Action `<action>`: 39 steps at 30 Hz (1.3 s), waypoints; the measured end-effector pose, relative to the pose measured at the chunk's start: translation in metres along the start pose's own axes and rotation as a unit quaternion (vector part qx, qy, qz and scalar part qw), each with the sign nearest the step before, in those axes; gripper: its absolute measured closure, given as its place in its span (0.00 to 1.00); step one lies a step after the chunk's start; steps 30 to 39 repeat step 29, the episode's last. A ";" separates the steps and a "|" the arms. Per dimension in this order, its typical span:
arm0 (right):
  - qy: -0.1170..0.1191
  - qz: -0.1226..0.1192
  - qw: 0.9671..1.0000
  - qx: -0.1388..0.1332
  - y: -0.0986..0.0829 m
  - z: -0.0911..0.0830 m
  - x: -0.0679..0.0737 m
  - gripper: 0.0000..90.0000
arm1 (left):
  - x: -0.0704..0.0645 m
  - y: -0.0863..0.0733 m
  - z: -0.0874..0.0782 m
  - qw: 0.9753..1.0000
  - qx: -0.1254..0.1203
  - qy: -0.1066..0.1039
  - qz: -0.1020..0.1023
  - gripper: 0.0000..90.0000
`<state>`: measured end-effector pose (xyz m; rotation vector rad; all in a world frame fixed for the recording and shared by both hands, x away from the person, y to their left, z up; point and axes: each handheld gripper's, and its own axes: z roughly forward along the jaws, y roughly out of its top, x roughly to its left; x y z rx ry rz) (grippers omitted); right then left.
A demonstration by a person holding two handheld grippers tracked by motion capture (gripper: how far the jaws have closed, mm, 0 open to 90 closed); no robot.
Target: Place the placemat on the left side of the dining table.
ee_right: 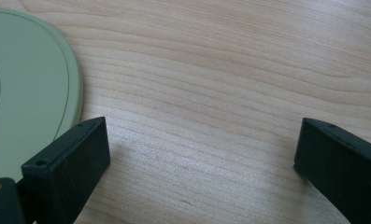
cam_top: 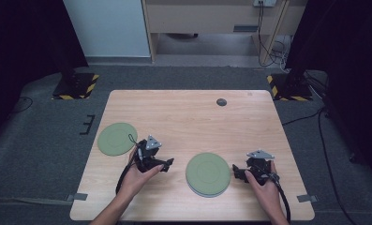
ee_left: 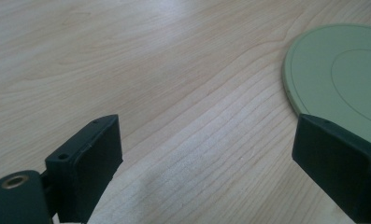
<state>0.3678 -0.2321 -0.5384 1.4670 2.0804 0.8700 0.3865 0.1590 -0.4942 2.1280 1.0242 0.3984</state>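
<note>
Nearest, a stack of green plates [cam_top: 208,174] on the table [cam_top: 193,112], flanked by left gripper [cam_top: 167,163] and right gripper [cam_top: 237,171], both spread wide and empty, probably poised to take the rim from either side. Farther left, a lone green plate [cam_top: 117,138] lying flat. Farthest, a small dark disc [cam_top: 221,102].

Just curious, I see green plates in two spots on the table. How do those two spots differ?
The left plate lies alone at the table's left edge; the middle plates look stacked, thicker-rimmed, between both tongs. The left one looks slightly smaller. Both are round, pale green, lying flat.
</note>
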 end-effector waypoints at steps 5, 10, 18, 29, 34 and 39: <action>0.000 0.000 1.000 0.000 0.000 0.000 0.000 0.04 | -0.005 -0.008 0.012 1.000 0.017 -0.007 0.005 0.09; -0.001 -0.002 1.000 0.000 0.000 0.000 0.000 0.04 | -0.014 -0.014 0.023 0.999 0.034 -0.011 0.018 0.08; -0.001 -0.001 1.000 0.000 0.000 0.000 0.000 0.04 | -0.019 -0.021 0.031 0.999 0.034 -0.015 0.020 0.08; -0.001 -0.002 1.000 -0.001 0.000 0.000 0.000 0.04 | -0.022 -0.025 0.035 0.999 0.016 -0.008 0.029 0.04; -0.001 -0.002 1.000 -0.001 0.000 0.000 0.000 0.04 | -0.022 -0.025 0.035 0.999 0.016 -0.008 0.029 0.04; -0.001 -0.002 1.000 -0.001 0.000 0.000 0.000 0.04 | -0.022 -0.025 0.035 0.999 0.016 -0.008 0.029 0.04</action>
